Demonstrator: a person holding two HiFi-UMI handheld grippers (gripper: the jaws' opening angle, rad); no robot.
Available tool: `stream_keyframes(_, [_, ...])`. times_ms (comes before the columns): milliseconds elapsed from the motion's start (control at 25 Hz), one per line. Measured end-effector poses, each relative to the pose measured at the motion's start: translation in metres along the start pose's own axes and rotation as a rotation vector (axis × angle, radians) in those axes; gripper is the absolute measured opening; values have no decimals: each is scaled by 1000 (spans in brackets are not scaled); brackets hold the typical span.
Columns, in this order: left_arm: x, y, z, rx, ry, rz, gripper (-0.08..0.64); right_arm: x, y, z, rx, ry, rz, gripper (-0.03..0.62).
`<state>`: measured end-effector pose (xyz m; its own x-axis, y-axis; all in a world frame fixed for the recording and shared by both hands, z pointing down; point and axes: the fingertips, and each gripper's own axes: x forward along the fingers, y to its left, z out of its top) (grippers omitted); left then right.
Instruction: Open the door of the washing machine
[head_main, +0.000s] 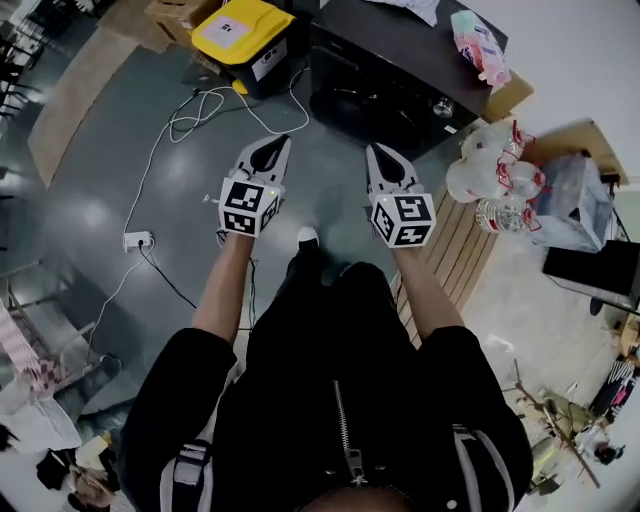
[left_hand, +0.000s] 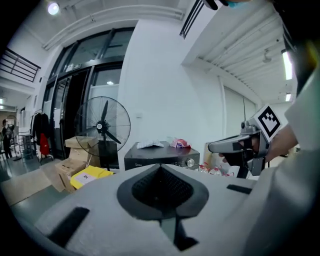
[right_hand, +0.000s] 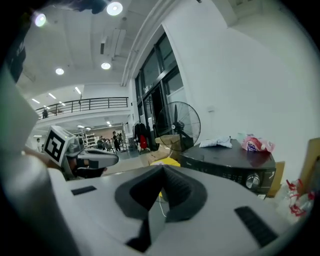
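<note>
1. The washing machine (head_main: 400, 55) is a dark box at the upper middle of the head view, well apart from both tongs. Its control knob (left_hand: 190, 162) faces the person. The door below the knob is hidden behind the tongs in both gripper views and too dark to make out from above.
2. The left gripper (head_main: 282, 141) sits at centre left of the head view. Its jaws are pressed together with nothing between them.
3. The right gripper (head_main: 372, 149), at centre right, looks the same: tips together and empty.
4. Both tongs point ahead towards the machine and tilt slightly down. That looks like an approach posture, with arms out in front ready to reach the door.
5. I judge the task barely begun. A cable (head_main: 175, 125) lies on the floor to the left of the path.
</note>
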<state>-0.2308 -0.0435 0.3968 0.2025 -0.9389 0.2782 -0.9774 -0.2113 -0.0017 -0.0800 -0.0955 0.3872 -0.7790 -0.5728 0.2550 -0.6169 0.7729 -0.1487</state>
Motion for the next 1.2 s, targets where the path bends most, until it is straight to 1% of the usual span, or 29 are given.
stream_keyframes(200, [43,9,-13,-9,29,-63,0,21,-20,-3,19,21,-33,5])
stream_keyframes(400, [81,18,-46,-11,85,-108,0,45,-33,-14,23,55,-40,5])
stream_keyframes(560, [105,26,-86,-22,130,-150,0,67,-40,-41,43,82,-41,3])
stream_keyframes(840, [157,55,-140,5,190,-157,0,93,-53,-82,94,125,-68,3])
stream_keyframes(880, [167,59,-147,-5,203,-169,0,95,-55,-87,100,131,-74,3])
stream_keyframes(920, [179,62,-157,-28,217,-189,80,96,-58,-92,105,138,-80,3])
stream_keyframes(1000, [201,66,-175,-70,236,-228,101,95,-66,-102,112,155,-95,3])
stream_keyframes(1040, [211,69,-183,-66,242,-243,109,95,-70,-107,117,162,-104,3])
stream_keyframes(1160, [242,74,-201,-7,254,-296,199,93,-82,-119,136,177,-137,3])
stream_keyframes(1200, [253,76,-207,14,263,-314,216,93,-86,-122,142,181,-149,5])
